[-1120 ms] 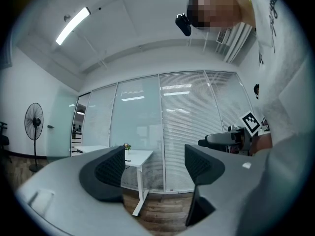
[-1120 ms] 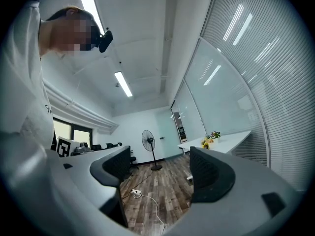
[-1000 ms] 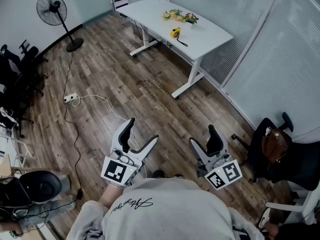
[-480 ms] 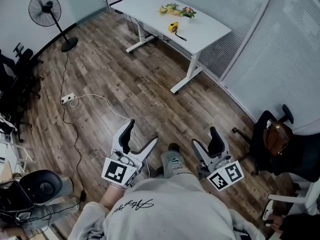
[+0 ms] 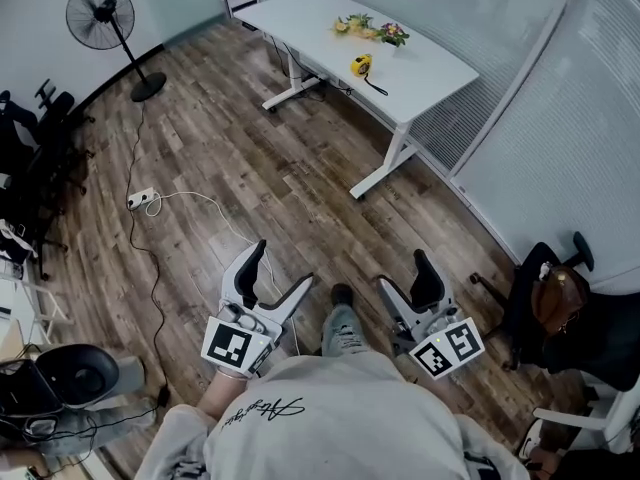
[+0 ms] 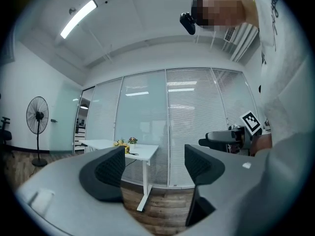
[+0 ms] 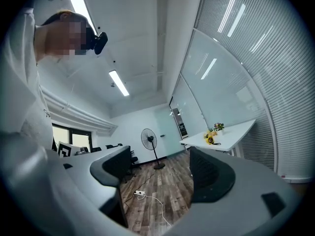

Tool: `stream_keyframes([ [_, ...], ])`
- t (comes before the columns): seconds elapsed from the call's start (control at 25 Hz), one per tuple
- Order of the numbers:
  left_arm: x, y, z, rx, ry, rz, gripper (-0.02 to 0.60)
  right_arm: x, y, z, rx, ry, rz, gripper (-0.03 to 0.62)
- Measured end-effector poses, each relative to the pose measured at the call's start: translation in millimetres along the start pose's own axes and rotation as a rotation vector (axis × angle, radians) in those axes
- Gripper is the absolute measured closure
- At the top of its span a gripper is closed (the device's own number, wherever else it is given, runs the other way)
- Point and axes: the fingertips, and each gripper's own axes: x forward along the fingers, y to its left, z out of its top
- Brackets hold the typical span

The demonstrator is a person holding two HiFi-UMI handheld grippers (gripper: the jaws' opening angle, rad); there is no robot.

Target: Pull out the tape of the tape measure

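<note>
The yellow tape measure (image 5: 361, 65) lies on a white desk (image 5: 300, 18) far across the room, with a black strap trailing beside it. It shows small in the left gripper view (image 6: 127, 149) and in the right gripper view (image 7: 209, 140). Both grippers are held low in front of the person, well short of the desk. My left gripper (image 5: 283, 266) is open with nothing between its jaws, and so is my right gripper (image 5: 402, 271). In their own views the left gripper (image 6: 155, 163) and right gripper (image 7: 162, 168) have only room and floor in their gaps.
A small bunch of flowers (image 5: 370, 30) sits on the desk behind the tape measure. A standing fan (image 5: 105, 16), a power strip with a cable (image 5: 141, 198) and office chairs (image 5: 30, 138) are at the left. A chair with a brown bag (image 5: 555, 298) is at the right.
A shoe has come into view between the grippers as the person steps over the wooden floor. Both grippers stay open and held the same way.
</note>
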Motion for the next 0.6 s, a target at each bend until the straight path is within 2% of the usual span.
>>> stream_keyframes([
  [0.6, 132, 70, 15, 0.019, -0.026, 0.018, 0.219, 109, -101, 46, -0.027, -0.018, 0.022, 0.235],
])
